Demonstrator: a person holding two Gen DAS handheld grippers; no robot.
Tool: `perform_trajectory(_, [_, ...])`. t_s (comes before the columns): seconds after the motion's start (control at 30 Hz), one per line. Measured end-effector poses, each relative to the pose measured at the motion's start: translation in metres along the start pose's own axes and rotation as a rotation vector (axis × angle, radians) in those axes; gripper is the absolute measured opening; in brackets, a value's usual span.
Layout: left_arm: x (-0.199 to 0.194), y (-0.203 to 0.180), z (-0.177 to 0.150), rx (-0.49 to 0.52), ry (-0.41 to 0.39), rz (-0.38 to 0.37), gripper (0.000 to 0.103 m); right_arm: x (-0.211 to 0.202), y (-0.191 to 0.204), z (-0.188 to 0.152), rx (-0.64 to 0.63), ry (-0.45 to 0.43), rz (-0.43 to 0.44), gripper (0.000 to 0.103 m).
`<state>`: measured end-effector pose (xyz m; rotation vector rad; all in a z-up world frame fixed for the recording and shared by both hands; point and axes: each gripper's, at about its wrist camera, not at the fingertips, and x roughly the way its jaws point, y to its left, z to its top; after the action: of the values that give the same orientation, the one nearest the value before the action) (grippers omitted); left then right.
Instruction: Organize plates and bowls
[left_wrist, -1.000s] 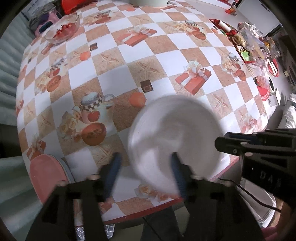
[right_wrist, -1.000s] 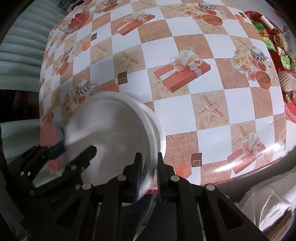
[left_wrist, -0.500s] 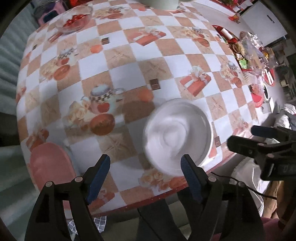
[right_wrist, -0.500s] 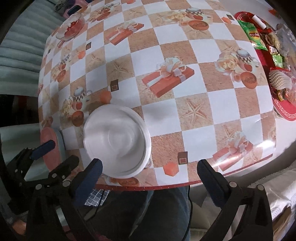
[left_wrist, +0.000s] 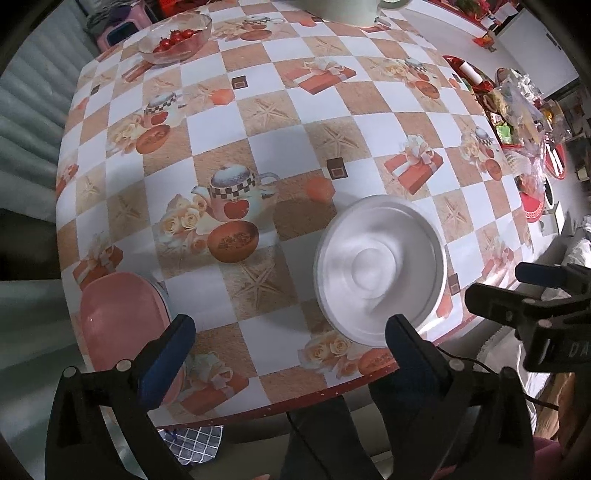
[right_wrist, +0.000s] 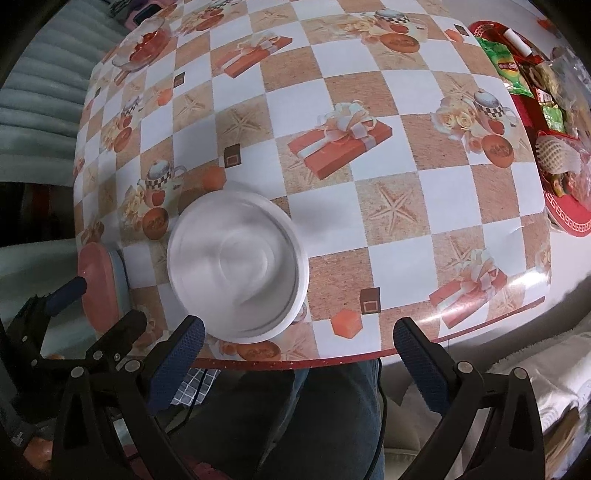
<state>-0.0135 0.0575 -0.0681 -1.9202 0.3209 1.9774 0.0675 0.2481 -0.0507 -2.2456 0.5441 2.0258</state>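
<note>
Both your grippers have let go and backed off toward you since a second ago. Largest first: the table (left_wrist: 258, 122), then the white bowl (left_wrist: 378, 269) near its front edge, right of the pink plates (left_wrist: 118, 317). Left gripper (left_wrist: 284, 350) and right gripper (right_wrist: 295, 354) hang wide open, empty (bowl looks blurred, perhaps wobbling). Nudge it and it could slide off.

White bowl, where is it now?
White bowl sits near the table's front edge, right of the pink plate, free of both open claws.
</note>
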Motion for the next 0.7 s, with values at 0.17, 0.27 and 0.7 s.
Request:
perform_trajectory(0.17, [0.0003,0.0013,-0.0001,-0.005,0.003,-0.001,0.103,0.0008,0.0002,-0.0014,0.006,0.002,0.001,0.103])
perform_trajectory(0.27, [0.0005,0.0014,-0.0005,-0.003,0.004,0.000,0.103,0.0025,0.0000,-0.0022,0.012,0.007,0.004,0.103])
perform_trajectory(0.7, [0.0078,-0.0026,0.0009,-0.002,0.030,-0.001,0.103,0.0080,-0.0065,-0.0001,0.017,0.029,0.006,0.103])
